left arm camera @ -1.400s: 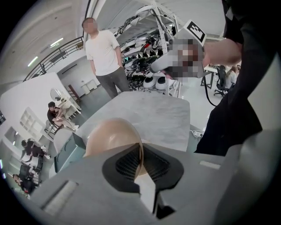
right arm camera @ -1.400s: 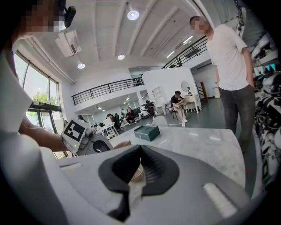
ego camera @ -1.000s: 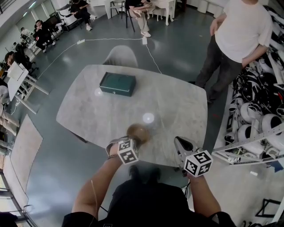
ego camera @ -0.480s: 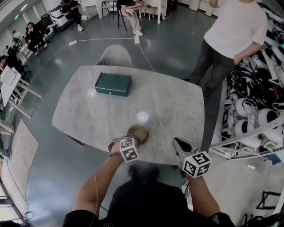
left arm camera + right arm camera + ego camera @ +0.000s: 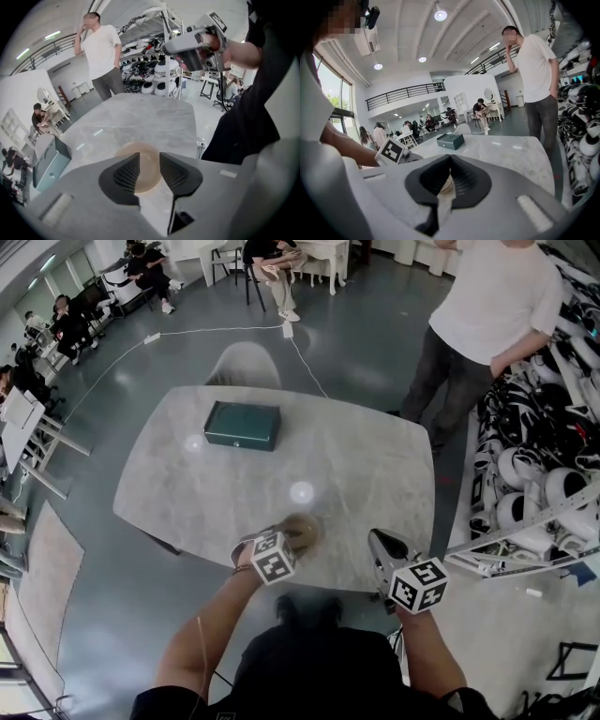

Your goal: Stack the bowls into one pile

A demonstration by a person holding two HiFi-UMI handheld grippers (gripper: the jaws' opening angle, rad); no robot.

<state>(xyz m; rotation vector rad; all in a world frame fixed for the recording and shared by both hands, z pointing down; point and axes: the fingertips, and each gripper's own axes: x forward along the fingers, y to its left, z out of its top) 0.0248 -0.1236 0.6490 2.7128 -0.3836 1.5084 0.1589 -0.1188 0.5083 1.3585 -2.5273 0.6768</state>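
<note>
Grey polished flooring was seen around a pale marble-topped table (image 5: 375, 456); a dark green box (image 5: 243, 425) lay on the far left part of the top, and a white chair (image 5: 242, 362) was tucked in behind that side; a person in a white T-shirt (image 5: 502, 306) stood past the far right corner, beside racks of white equipment (image 5: 539, 488). A brown bowl (image 5: 300, 529) was set on the table near the front edge, well apart from the box; whether further bowls were nested inside it could not be told. The left gripper (image 5: 150, 159) was pointed steeply down at the bowl and its jaws were being opened; the bowl was seen between and beyond the ribbed pads, which were not pressed against it. The right gripper (image 5: 450, 161) was held near the front edge to the right of the bowl, apart from it; its jaws were closed together at the tips, with nothing gripped.
</note>
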